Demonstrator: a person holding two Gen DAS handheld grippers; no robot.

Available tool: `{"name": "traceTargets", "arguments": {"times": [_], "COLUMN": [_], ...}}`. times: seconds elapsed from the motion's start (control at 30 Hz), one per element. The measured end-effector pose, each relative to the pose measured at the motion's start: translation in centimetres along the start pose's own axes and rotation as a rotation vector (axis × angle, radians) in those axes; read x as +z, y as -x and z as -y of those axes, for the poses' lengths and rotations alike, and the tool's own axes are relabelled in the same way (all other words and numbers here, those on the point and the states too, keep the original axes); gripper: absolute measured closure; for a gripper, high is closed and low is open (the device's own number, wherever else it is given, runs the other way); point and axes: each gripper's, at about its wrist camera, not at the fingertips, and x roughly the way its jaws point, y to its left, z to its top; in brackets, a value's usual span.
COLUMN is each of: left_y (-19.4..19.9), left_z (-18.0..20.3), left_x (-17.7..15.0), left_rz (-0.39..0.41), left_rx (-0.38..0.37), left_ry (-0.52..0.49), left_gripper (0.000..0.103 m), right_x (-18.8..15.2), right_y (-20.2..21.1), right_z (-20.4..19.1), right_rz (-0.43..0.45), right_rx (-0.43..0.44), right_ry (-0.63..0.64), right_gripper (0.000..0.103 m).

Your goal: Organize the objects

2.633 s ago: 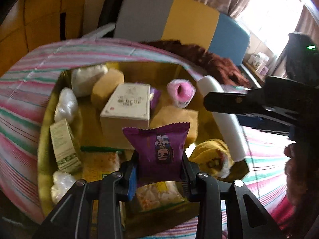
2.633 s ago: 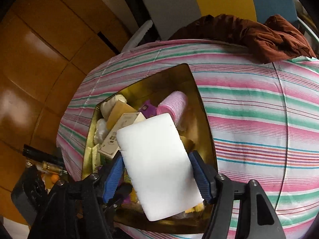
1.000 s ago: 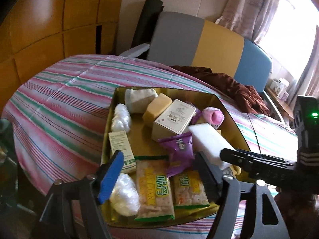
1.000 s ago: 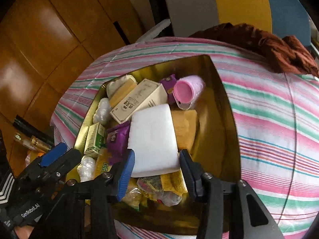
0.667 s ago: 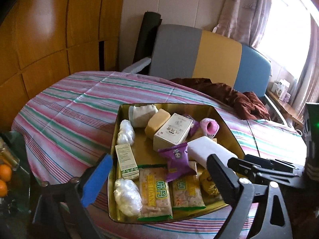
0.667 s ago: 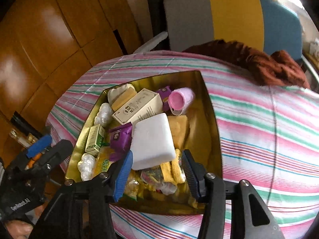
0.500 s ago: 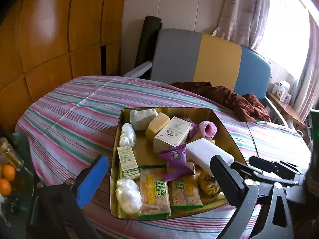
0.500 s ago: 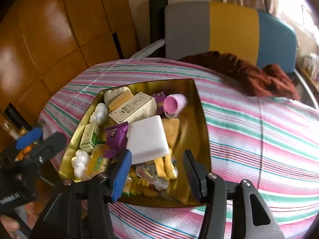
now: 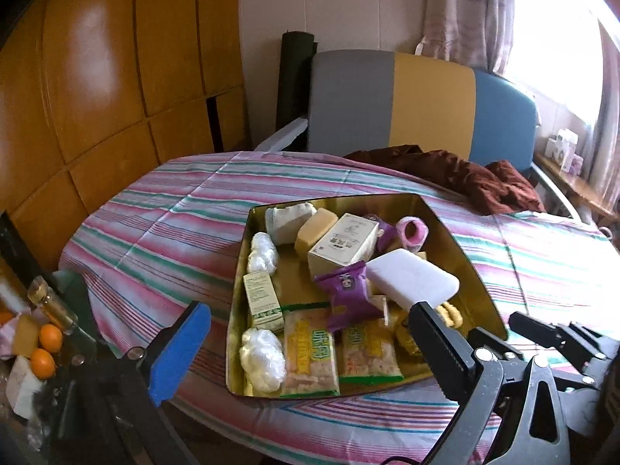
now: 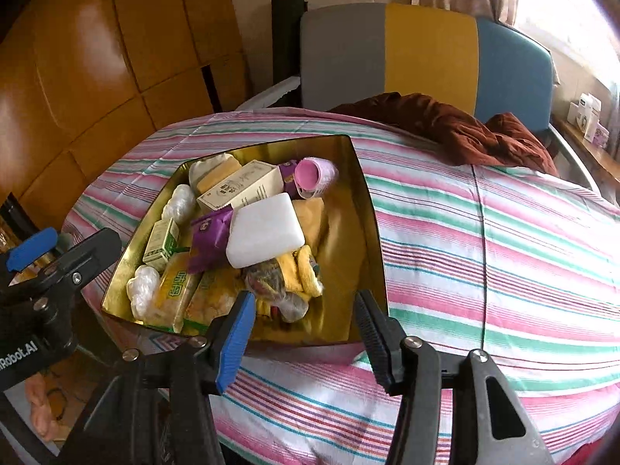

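Judged largely complete: purple packet (image 9: 345,290) and white block (image 10: 265,230) resting atop other items inside the gold tray (image 9: 471,267) on the striped tablecloth (image 10: 484,232), left gripper (image 9: 306,348) and right gripper (image 10: 304,333) both spread apart, empty, short of the tray.

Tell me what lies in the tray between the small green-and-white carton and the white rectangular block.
A purple snack packet lies there, between the carton and the white block, as the right wrist view shows.
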Motion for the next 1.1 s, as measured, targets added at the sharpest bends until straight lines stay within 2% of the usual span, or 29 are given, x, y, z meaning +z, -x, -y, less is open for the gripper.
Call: {"name": "traceTargets", "arguments": {"times": [0.47, 1.1], "left_y": [1.1, 0.2], "left_z": [0.0, -0.1], "left_x": [0.1, -0.2], "left_rz": [0.042, 0.020], "left_rx": [-0.027, -0.035], "left_ry": [0.018, 0.025], "left_gripper": [0.001, 0.001], "right_x": [0.3, 0.4], "right_y": [0.9, 0.3], "right_z": [-1.0, -1.2], "right_rz": [0.043, 0.025], "right_rx": [-0.032, -0.035], "right_ry": [0.035, 0.041], "right_gripper": [0.049, 0.049]}}
